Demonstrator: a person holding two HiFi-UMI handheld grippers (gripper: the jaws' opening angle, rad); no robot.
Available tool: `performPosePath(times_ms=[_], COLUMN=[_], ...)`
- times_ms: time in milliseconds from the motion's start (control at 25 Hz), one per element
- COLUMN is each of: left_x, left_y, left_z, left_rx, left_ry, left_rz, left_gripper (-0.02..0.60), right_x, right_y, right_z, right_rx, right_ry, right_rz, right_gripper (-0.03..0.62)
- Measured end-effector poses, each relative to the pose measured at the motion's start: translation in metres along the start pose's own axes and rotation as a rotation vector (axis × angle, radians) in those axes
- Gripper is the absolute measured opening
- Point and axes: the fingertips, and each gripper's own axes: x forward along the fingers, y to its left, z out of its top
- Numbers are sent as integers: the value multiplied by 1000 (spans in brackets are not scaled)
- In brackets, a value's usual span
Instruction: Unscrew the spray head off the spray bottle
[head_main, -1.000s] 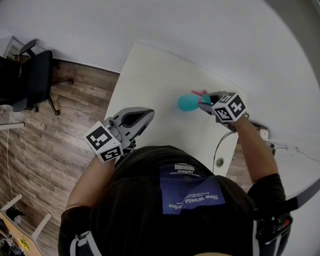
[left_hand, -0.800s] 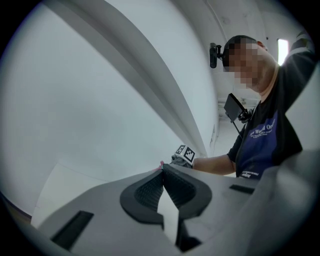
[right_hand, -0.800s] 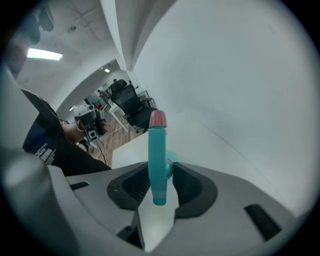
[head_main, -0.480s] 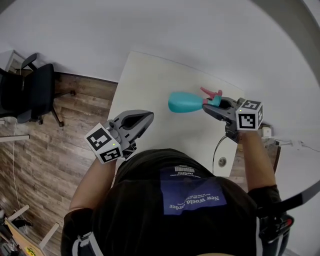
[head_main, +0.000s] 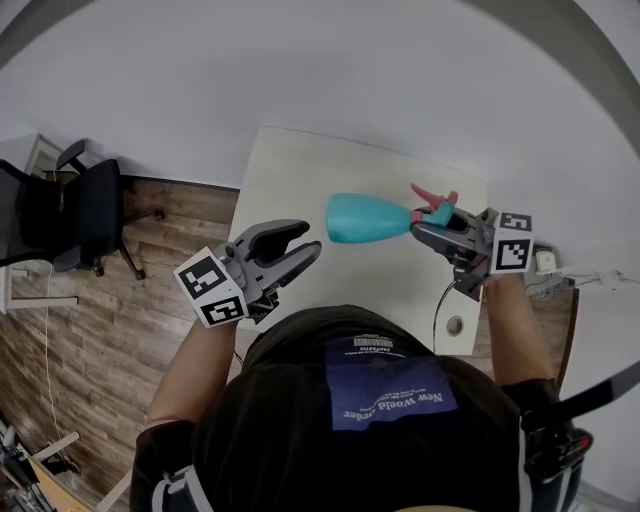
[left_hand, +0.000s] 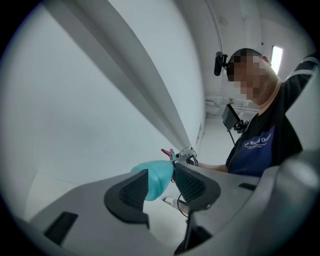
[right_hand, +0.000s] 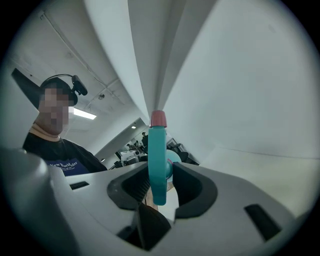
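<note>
A teal spray bottle hangs on its side above the white table, base pointing left. Its teal spray head with a pink trigger is at the right end. My right gripper is shut on the spray head, whose pink tip sticks up past the pads. My left gripper stands a little left of and below the bottle's base, apart from it. Its jaws have just been opening and nothing is between them. In the left gripper view the bottle shows beyond the left gripper.
A black office chair stands on the wooden floor to the left. Near the table's right end are a round cable hole, a dark cable and a white socket. A white wall runs behind.
My right gripper has lifted the bottle off the table and turned it onto its side. My left gripper has risen a little toward it and opened its jaws.
</note>
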Motion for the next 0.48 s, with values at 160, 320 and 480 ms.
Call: performPosePath(times_ms=[160,320,480], left_x=[5,10,19], left_y=[-1,-7,-9], left_z=[15,22,24], left_rx=[13,21,37], left_ry=[6,34,64], left_rz=[-20,-59,-79], left_gripper=[232,351,452], right_x=[2,4,6], right_y=[14,28,40], right_z=[12,19,24], right_rx=[4,9,13], right_ry=[-27,-51,-66], right_rz=[55,107,163], right_gripper=[126,126,126])
